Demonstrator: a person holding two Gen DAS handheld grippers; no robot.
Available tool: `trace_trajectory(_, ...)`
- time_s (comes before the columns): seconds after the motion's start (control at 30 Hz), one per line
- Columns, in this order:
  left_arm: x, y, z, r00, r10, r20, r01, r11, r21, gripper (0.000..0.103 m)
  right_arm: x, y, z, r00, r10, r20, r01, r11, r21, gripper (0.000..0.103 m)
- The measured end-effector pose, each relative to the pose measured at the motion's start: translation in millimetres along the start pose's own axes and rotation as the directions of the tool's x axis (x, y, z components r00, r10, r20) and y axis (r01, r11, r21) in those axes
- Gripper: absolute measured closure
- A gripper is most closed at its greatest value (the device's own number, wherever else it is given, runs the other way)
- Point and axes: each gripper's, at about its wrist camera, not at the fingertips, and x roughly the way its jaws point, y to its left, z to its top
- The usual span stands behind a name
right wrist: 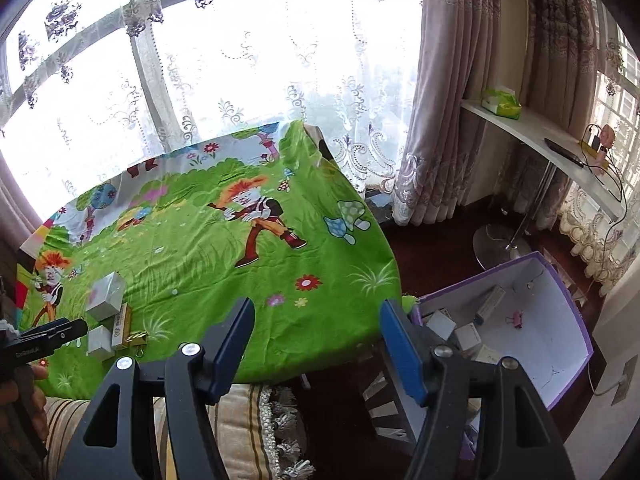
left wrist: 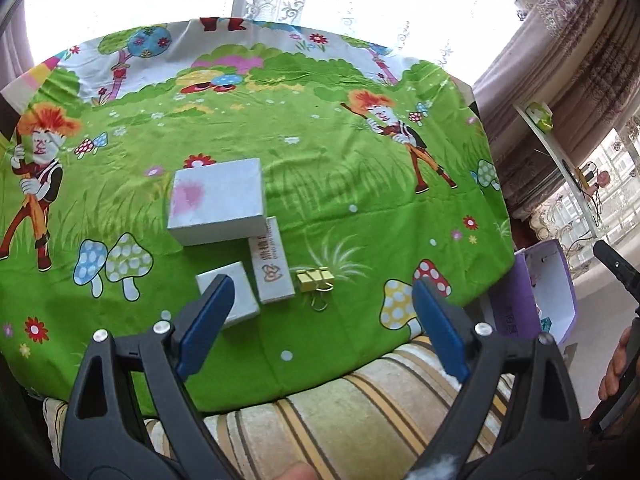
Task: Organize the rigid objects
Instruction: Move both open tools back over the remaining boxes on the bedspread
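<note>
Boxes: three white boxes (left wrist: 218, 206) and a gold binder clip (left wrist: 315, 280) are lying clustered at frame centre on the green cloth (left wrist: 320, 152).
Left gripper (left wrist: 322, 324): hovering above them, tongs apart, empty.
Right gripper (right wrist: 316, 344): tongs apart, empty, pointing between cloth edge and purple bin (right wrist: 568, 344).

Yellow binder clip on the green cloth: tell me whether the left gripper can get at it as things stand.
Probably yes. The left gripper is open and empty, and the yellow binder clip lies just ahead with nothing over it, though the narrow box sits close beside it.

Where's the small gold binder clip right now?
In the left wrist view, the small gold binder clip lies on the green cartoon tablecloth, just right of the narrow cream printed box.
</note>
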Motion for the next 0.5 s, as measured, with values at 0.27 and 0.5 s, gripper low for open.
trace_trajectory(0.27, 9.2, 63.0, -1.0, 1.000, 0.000, -0.007, -0.002, 0.982, -0.189, 0.011, 9.5, 87.0, 15.9, 0.996, 0.086, -0.019, -0.088, 0.987, -0.133, 0.035)
trace_trajectory(0.5, 30.5, 68.6, -8.6, 0.998, -0.001, -0.058, -0.011, 0.979, -0.205, 0.012, 25.3, 152.8, 17.7, 0.987, 0.143, -0.077, -0.157, 0.964, -0.216, 0.035)
